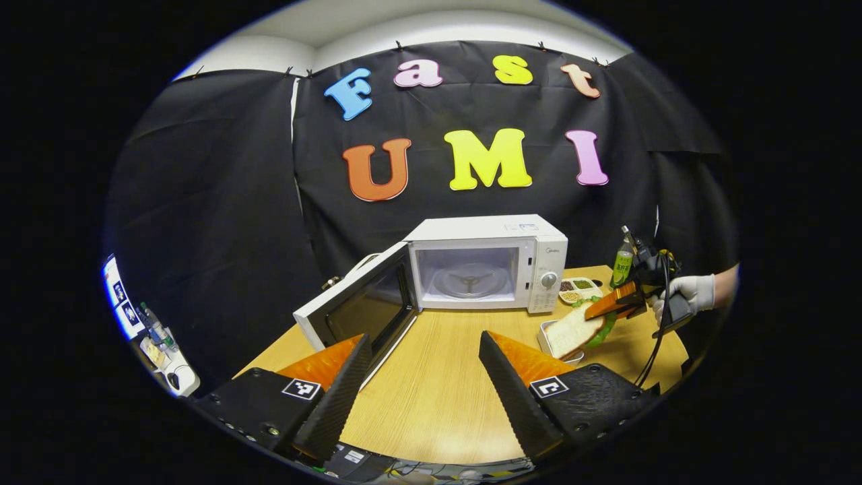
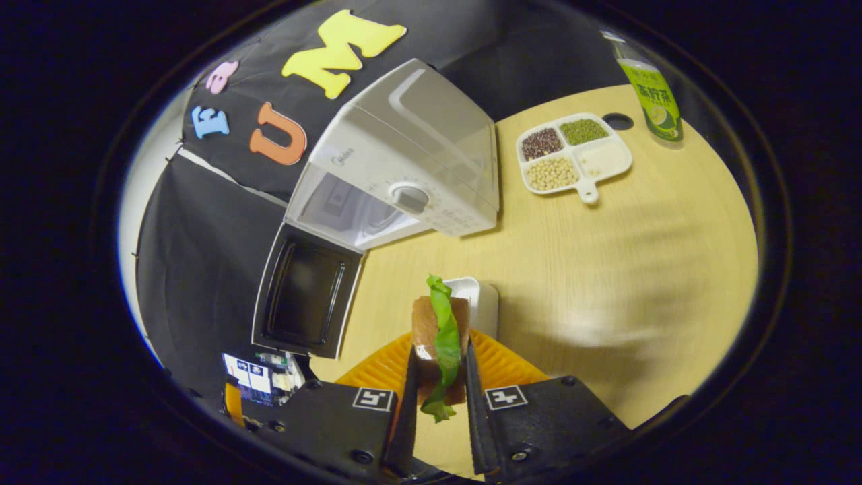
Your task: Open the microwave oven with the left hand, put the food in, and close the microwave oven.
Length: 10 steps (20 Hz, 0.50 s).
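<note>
The white microwave (image 1: 488,269) stands at the back of the wooden table with its door (image 1: 357,310) swung wide open to the left and its turntable bare. My left gripper (image 1: 424,367) hovers open in front of it, nothing between its fingers. At the right, a gloved hand holds my right gripper (image 1: 616,306), shut on a sandwich (image 1: 572,330) with a lettuce leaf, lifted over a small white tray (image 1: 549,340). In the right gripper view the sandwich (image 2: 441,337) is pinched between the fingers of the right gripper (image 2: 441,377), with the tray (image 2: 479,300) just beyond and the microwave (image 2: 404,168) further off.
A white divided dish of beans (image 2: 572,158) and a green bottle (image 2: 653,91) stand to the right of the microwave. A rack with small items (image 1: 151,323) is off the table's left side. Bare wooden tabletop (image 1: 444,364) lies in front of the microwave.
</note>
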Available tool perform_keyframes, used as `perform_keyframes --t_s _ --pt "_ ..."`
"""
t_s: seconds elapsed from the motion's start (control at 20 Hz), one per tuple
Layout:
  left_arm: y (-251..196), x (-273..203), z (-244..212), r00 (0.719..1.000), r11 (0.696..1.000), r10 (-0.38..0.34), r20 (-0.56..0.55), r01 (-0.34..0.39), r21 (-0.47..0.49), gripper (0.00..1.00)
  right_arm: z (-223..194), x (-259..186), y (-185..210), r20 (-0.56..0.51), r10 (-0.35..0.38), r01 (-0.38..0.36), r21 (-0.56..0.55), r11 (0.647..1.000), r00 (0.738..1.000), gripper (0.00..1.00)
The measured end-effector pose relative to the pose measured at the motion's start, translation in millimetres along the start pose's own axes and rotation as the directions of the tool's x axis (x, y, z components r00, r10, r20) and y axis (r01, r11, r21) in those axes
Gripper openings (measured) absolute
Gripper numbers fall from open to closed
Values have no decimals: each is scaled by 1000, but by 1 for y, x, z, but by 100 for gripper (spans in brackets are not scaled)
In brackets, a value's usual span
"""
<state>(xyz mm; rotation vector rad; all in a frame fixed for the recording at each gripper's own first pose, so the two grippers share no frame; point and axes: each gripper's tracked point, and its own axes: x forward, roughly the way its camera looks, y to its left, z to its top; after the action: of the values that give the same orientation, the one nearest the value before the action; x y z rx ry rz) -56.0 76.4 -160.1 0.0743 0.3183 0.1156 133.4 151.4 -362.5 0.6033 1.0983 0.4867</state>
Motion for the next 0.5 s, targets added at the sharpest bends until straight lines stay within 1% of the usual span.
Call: perform_keyframes --t_s 0.05,0.2,0.3,0.35,0.4,0.5 --pt "1 1 0 1000 1000 -20 2 20 8 97 5 -5 10 27 2 -2 0 1000 1000 36" --pt "6 3 2 997 997 -75 11 75 24 97 16 -14 47 109 9 -8 -7 1000 994 36" --pt "11 4 -1 993 993 -121 15 121 3 97 22 -13 77 156 36 -34 -20 999 987 36" --pt "12 5 -1 989 989 -146 18 146 -7 96 28 -11 92 189 55 -51 -26 998 981 28" --pt "18 8 -4 988 988 -151 3 151 -8 97 32 -6 104 219 71 -66 -28 997 973 36" --pt "33 12 -7 989 989 -150 -9 150 -13 97 38 9 128 270 95 -96 -9 995 958 36"
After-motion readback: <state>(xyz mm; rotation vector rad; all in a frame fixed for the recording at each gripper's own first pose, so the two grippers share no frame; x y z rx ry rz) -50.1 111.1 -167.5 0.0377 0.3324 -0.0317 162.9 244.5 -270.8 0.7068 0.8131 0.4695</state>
